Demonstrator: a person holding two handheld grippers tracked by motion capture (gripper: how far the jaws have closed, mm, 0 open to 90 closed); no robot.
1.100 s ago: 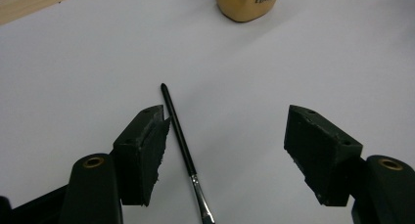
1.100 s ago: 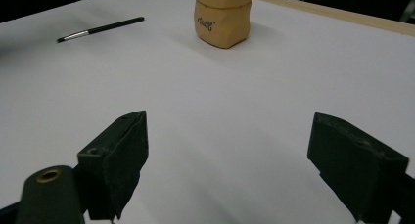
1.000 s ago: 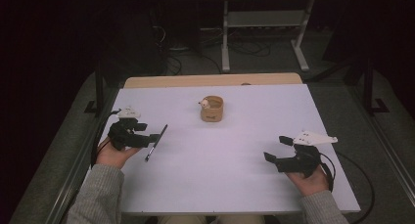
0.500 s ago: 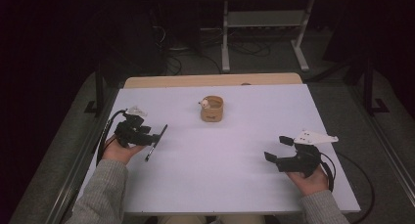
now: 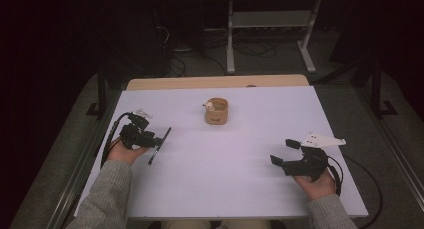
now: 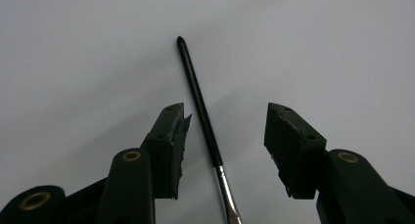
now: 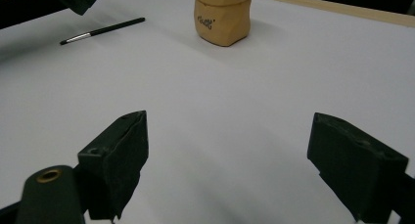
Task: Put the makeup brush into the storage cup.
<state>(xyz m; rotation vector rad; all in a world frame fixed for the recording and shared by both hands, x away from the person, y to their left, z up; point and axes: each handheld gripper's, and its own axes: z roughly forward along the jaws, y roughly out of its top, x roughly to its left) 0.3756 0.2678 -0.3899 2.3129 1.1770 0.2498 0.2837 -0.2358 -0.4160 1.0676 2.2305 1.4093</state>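
Between the jaws of my left claw (image 6: 225, 136) lies the brush (image 6: 198, 99), flat on the white worktop (image 5: 240, 179), nearer one jaw yet touching neither. The jaws have just been closing but stand apart around it. On the worktop's other side my right claw (image 5: 286, 151) rests with jaws spread wide, nothing between them. Farther back stands a tan cup (image 7: 222, 16); its dark lettering is too small to read.
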